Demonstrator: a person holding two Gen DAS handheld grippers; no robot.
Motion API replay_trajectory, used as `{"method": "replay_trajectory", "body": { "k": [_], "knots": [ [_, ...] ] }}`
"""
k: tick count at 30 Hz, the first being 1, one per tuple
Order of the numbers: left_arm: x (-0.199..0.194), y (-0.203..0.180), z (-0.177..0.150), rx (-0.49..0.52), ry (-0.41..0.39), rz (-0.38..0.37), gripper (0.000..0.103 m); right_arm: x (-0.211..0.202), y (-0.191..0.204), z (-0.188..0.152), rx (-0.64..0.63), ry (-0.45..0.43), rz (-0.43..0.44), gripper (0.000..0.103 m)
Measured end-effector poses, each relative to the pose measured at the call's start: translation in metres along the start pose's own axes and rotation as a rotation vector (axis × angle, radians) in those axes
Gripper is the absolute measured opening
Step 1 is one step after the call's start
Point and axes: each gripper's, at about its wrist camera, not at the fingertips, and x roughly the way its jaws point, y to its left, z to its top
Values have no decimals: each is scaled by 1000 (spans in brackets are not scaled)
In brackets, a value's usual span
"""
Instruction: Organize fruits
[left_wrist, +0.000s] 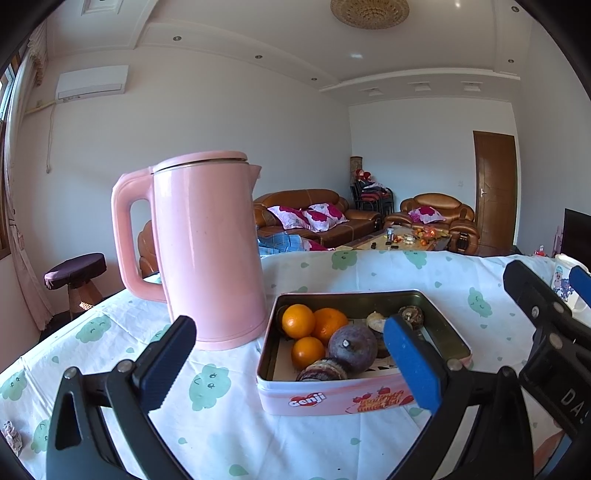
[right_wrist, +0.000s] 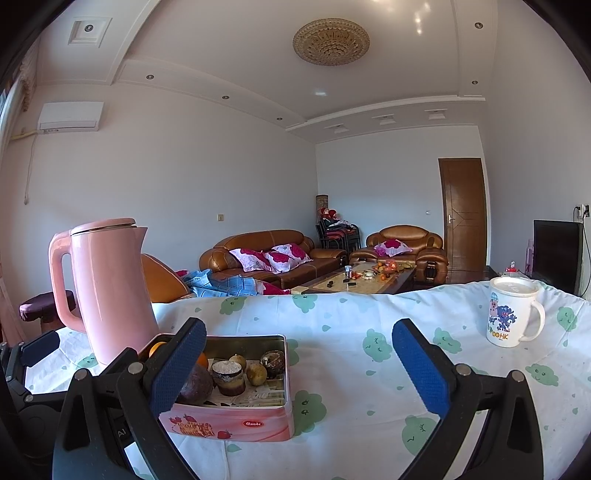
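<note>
Pink tin already holds fruit; both grippers, left gripper and right gripper, gape empty, next grab probably the orange at 12 o'clock.

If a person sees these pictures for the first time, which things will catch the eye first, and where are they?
The tall pink kettle stands out first, upright on the cloud-print tablecloth, just left of an open pink tin. Inside the tin, three bright oranges sit beside a dark purple fruit. Farther right, alone near the table's edge, stands a white cartoon mug; both pairs of blue-padded tongs are open and hold nothing.
</note>
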Motion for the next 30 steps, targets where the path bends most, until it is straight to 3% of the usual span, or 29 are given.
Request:
{"method": "replay_trajectory", "body": {
  "k": [30],
  "knots": [
    [0, 2, 1, 4, 6, 10, 103, 0, 0, 0, 1, 0, 0, 102]
  ]
}}
